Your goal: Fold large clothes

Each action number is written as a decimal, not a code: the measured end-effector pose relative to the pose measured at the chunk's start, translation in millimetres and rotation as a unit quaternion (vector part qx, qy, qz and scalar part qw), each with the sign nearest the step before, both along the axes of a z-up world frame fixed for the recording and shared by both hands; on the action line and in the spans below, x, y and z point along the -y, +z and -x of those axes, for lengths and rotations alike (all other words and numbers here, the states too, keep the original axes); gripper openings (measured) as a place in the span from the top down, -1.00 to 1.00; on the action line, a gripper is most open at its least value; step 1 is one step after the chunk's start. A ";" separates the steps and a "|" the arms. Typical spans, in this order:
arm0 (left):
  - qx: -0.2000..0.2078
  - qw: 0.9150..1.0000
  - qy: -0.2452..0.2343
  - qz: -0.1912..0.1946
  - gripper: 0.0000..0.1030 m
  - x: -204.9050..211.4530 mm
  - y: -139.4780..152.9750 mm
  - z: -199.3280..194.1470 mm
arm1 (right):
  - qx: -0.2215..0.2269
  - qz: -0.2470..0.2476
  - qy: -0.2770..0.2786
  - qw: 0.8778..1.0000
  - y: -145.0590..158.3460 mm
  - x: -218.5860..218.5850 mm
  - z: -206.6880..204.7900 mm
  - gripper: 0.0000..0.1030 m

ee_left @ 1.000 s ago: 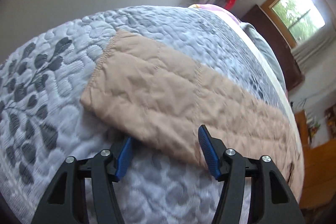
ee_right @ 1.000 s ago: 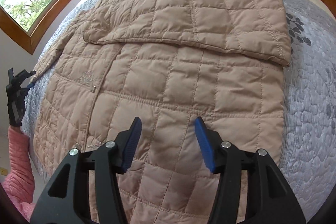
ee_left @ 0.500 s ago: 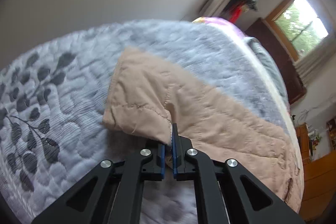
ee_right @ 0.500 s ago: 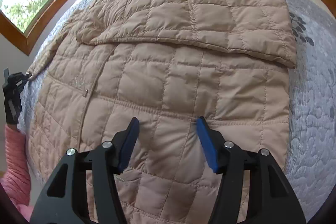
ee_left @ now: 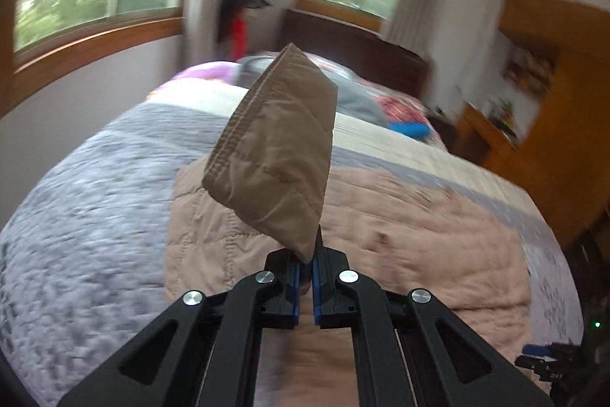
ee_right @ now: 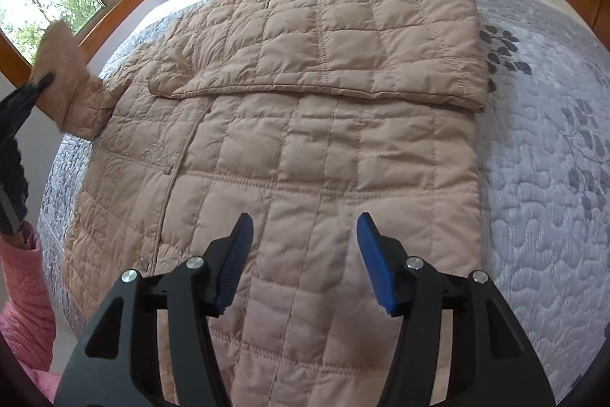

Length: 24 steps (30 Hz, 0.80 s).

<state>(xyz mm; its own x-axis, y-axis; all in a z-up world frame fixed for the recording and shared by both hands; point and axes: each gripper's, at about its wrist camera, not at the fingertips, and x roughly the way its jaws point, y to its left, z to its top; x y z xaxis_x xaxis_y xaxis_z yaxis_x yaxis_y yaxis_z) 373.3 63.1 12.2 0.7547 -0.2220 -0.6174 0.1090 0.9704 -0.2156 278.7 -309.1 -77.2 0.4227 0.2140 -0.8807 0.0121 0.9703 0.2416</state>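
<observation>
jacket (ee_right: 305, 147) collar toward headboard | left jaws pinching sleeve cuff (ee_left: 274, 155) | right jaws spread

Left tool (ee_left: 305, 277) clamped, right tool (ee_right: 303, 260) agape.

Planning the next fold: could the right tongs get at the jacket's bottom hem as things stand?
Probably yes. The right tongs hover open over the jacket, holding nothing, with nothing between them and the hem. The left tongs grip the sleeve off to the side.

One jacket (ee_right: 305, 147), one bed (ee_right: 541, 216), two claws (left (ee_left: 305, 279), right (ee_right: 303, 262)).
</observation>
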 end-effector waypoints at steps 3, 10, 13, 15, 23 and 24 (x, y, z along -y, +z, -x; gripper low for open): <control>-0.004 0.999 -0.047 -0.026 0.92 62.7 -4.7 -5.8 | 0.005 -0.001 0.000 1.000 1.2 1.9 4.8 -0.09; -0.062 0.989 -0.111 -0.069 0.91 157.5 -48.5 -33.2 | 0.006 -0.009 -0.007 1.000 -0.4 13.3 9.7 -0.10; -0.096 0.985 -0.127 -0.070 0.89 171.2 -71.6 -42.0 | 0.004 -0.010 -0.008 1.000 -0.6 16.1 9.0 -0.10; -0.105 0.982 -0.145 -0.065 0.78 174.1 -77.2 -42.0 | 0.003 -0.009 -0.008 1.000 -0.2 16.6 5.9 -0.10; -0.076 0.970 -0.230 0.015 -0.11 132.8 -45.7 -12.1 | 0.014 -0.015 0.028 0.999 19.4 -9.6 -32.3 -0.10; -0.078 0.974 -0.212 0.007 -0.11 125.7 -45.8 -15.0 | 0.012 -0.022 0.034 0.999 21.6 -14.0 -42.2 -0.09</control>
